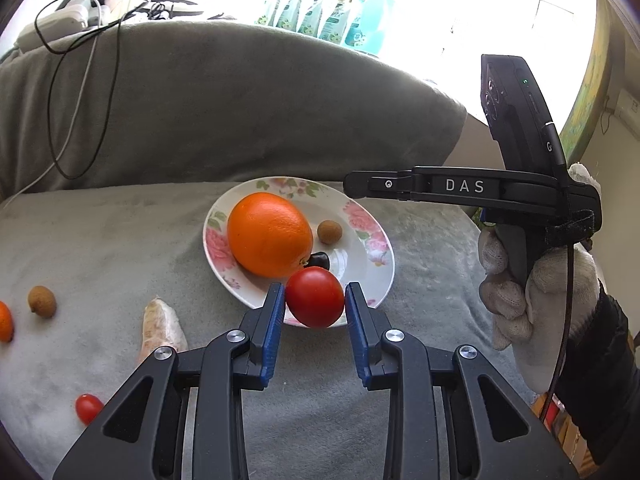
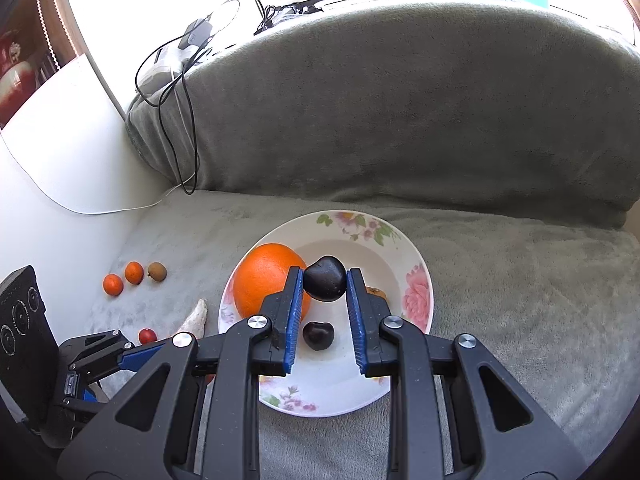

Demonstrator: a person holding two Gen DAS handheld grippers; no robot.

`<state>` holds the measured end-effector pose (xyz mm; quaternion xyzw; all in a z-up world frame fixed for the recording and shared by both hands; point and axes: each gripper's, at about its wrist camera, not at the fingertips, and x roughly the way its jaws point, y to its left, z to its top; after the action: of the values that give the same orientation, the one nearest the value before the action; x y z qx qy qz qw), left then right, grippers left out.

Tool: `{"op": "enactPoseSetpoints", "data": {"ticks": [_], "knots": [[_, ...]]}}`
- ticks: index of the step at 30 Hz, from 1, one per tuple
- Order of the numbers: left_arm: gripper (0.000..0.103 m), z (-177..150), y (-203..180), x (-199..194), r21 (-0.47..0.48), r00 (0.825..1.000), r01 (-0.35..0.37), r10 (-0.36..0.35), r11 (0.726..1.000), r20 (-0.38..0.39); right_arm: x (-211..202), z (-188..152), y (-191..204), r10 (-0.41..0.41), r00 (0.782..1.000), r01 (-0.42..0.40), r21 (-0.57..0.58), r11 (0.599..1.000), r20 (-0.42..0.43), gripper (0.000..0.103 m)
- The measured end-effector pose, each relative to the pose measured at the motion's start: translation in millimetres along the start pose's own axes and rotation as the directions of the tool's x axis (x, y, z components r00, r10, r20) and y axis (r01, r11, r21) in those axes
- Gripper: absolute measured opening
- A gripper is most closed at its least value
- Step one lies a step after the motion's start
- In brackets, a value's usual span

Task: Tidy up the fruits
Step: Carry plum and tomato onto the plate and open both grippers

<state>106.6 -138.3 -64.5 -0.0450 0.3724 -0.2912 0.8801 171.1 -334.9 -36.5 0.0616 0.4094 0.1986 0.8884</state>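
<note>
Two loads over plate (image 2: 416,268): left gripper (image 1: 315,300) pinching tomato (image 1: 315,297), right gripper (image 2: 324,284) pinching cherry (image 2: 325,279); risk: round fruit rolls off rim if dropped early.

Both wrist views look steeply down, close over the shared floral plate (image 1: 376,276) (image 2: 420,264).

plate (image 2: 416,264) 1 | big orange (image 2: 264,276) 1 | cherries (image 2: 318,335) 2 | small oranges (image 2: 113,284) 2
</note>
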Motion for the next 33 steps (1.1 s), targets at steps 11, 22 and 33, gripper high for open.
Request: {"op": "enactPoseSetpoints", "data": {"ticks": [11,22,33], "knots": [[0.029,3,-15,23,0.016,0.999,0.003,-0.002,1.000,-0.033,16,5,-20,0.018,1.000,-0.017,0.046,0.999,-0.025,0.023],[0.029,5,-23,28,0.026,0.999,0.002,-0.001,1.000,-0.044,25,6,-22,0.029,0.999,-0.027,0.056,0.998,-0.043,0.023],[0.033,5,-24,35,0.038,0.999,-0.022,0.023,0.999,-0.035,23,6,-23,0.021,0.999,-0.019,0.059,0.998,-0.030,0.041]]}}
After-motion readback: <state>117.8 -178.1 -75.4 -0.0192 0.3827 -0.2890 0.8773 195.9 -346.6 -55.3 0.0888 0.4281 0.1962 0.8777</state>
